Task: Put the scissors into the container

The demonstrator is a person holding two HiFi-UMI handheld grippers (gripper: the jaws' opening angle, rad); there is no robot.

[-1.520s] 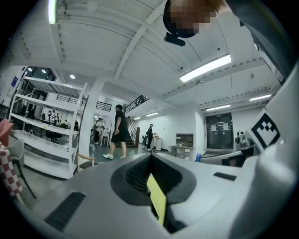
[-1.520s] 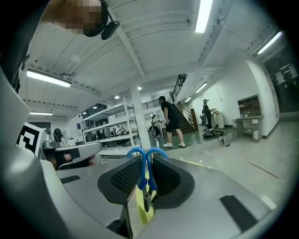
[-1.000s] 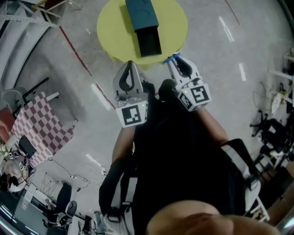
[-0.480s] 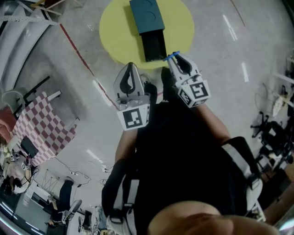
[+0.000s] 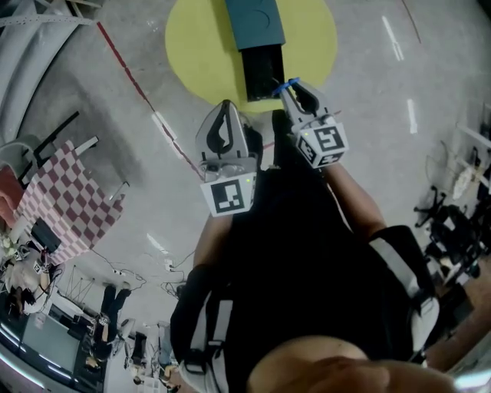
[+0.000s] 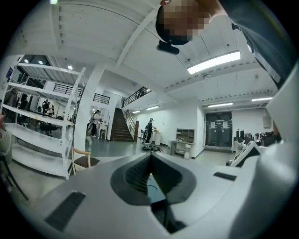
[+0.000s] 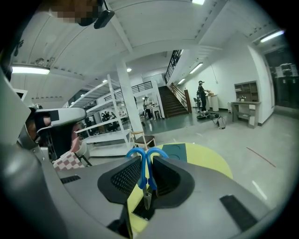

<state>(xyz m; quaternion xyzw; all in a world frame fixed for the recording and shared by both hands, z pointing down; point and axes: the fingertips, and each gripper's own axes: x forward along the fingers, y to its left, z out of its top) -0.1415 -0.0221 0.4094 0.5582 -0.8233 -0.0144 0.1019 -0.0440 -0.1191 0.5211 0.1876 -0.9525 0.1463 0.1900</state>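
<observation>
A round yellow table [image 5: 199,46] carries a teal container [image 5: 255,19] with its black tray [image 5: 261,71] pulled out toward me. My right gripper [image 5: 288,84] is shut on blue-handled scissors [image 5: 282,89] and hovers over the near end of the black tray. In the right gripper view the scissors [image 7: 146,163] stand between the jaws of the right gripper [image 7: 147,158] with handles up and blades pointing down at the black tray [image 7: 140,211]. My left gripper [image 5: 224,105] hangs beside the table's near edge. In its own view the left gripper [image 6: 150,158] is shut with nothing held.
A chair with a red-and-white checked cloth [image 5: 60,201] stands at the left, and a red floor line [image 5: 138,90] runs past the table. White shelving [image 6: 42,135], a wooden chair [image 6: 85,160] and a staircase [image 6: 119,127] lie further off. People stand in the distance.
Both grippers have moved forward toward the yellow table. The right gripper with the scissors now sits over the near end of the black tray.
</observation>
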